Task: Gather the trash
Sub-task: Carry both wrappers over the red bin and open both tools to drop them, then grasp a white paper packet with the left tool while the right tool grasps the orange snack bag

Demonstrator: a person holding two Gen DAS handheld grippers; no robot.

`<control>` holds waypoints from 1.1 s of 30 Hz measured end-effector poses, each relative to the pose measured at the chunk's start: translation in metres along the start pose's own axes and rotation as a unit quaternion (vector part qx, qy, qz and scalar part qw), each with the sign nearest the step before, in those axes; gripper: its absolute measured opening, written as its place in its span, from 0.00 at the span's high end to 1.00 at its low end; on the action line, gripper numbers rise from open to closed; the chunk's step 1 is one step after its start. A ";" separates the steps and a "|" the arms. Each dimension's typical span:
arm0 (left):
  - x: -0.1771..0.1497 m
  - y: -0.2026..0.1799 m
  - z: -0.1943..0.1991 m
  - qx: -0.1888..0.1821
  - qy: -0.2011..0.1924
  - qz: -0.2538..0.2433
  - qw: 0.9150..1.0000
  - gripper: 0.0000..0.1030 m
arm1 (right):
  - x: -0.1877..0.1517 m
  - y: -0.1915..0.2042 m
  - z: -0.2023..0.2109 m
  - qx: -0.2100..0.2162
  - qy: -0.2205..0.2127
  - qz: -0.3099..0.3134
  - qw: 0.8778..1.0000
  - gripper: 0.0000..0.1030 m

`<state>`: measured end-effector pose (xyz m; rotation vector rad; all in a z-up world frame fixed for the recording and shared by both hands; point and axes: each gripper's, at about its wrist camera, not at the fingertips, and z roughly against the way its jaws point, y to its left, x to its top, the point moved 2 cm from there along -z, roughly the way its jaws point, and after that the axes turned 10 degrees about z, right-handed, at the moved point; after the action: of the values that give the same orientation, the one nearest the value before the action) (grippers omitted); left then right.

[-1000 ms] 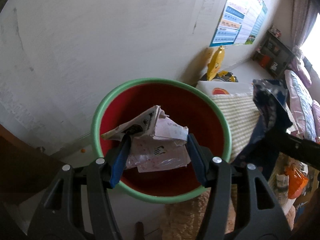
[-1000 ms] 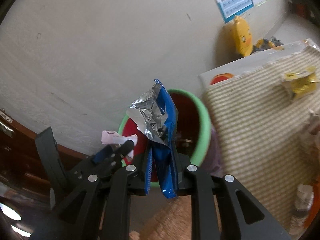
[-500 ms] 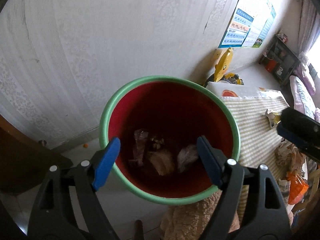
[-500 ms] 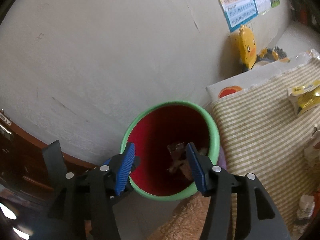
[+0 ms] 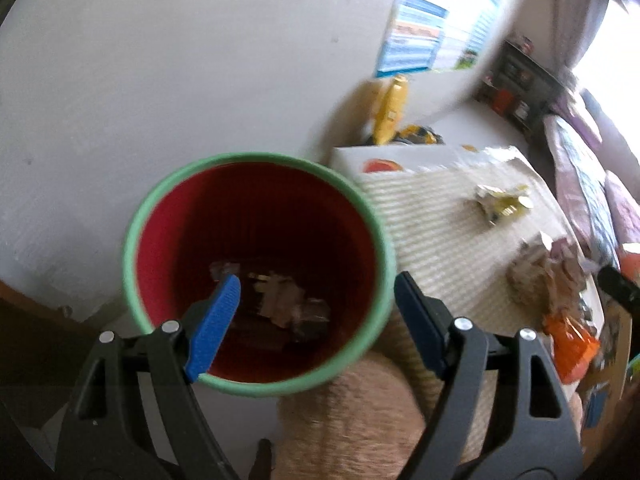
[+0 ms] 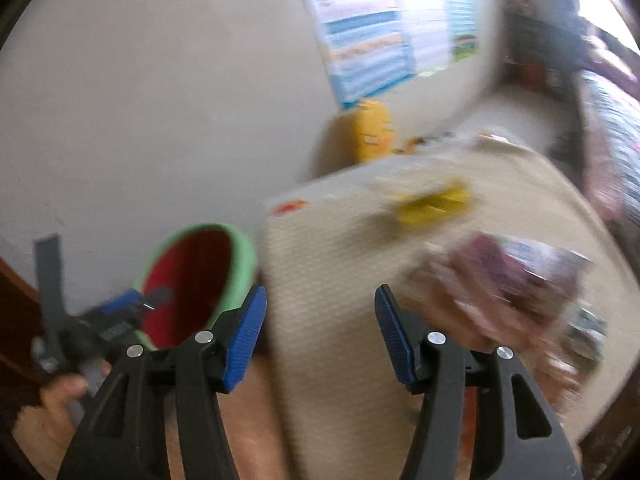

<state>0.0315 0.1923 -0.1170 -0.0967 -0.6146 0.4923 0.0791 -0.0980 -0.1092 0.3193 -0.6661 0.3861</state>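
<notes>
A red bin with a green rim (image 5: 256,162) stands by the wall and holds several crumpled wrappers (image 5: 280,308) at its bottom. My left gripper (image 5: 316,320) is open and empty above the bin's near right rim. My right gripper (image 6: 320,332) is open and empty over the striped cloth (image 6: 344,264), right of the bin (image 6: 240,256). A yellow wrapper (image 5: 502,204) lies on the cloth, blurred in the right wrist view (image 6: 434,202). Crumpled brown and purple trash (image 5: 548,272) lies farther right, also in the right wrist view (image 6: 516,276).
A yellow duck toy (image 5: 390,110) stands by the wall behind the table. An orange bag (image 5: 570,346) hangs past the table's right edge. A poster (image 5: 420,38) is on the wall. A tan fuzzy cushion (image 5: 352,412) lies under the left gripper.
Both grippers let go of their trash into the bin and stand open. The right gripper has since swung right, away from the bin, toward the cloth. The left shifted slightly right.
</notes>
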 end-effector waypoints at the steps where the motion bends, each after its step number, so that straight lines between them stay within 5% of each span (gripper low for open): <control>1: -0.002 -0.007 0.000 -0.005 0.003 -0.005 1.000 0.26 | -0.011 -0.013 0.003 -0.016 0.004 -0.008 1.000 0.47; 6: -0.020 -0.054 -0.003 -0.045 0.032 -0.035 0.998 0.26 | -0.062 -0.072 0.016 -0.064 0.031 -0.067 0.995 0.47; 17: -0.066 -0.148 0.001 -0.095 0.084 -0.113 0.985 0.26 | -0.094 -0.097 -0.018 -0.025 0.066 -0.112 0.991 0.48; 21: -0.072 -0.168 0.000 -0.106 0.095 -0.115 0.983 0.26 | -0.110 -0.107 -0.033 -0.009 0.084 -0.141 0.986 0.70; 33: -0.073 -0.255 -0.057 -0.128 0.139 -0.062 0.980 0.26 | -0.126 -0.113 -0.017 0.003 0.060 -0.152 0.987 0.71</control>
<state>0.1182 -0.0637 -0.1434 -0.3641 -0.4046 0.2706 0.0473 -0.2214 -0.2220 0.3944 -0.4891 0.1140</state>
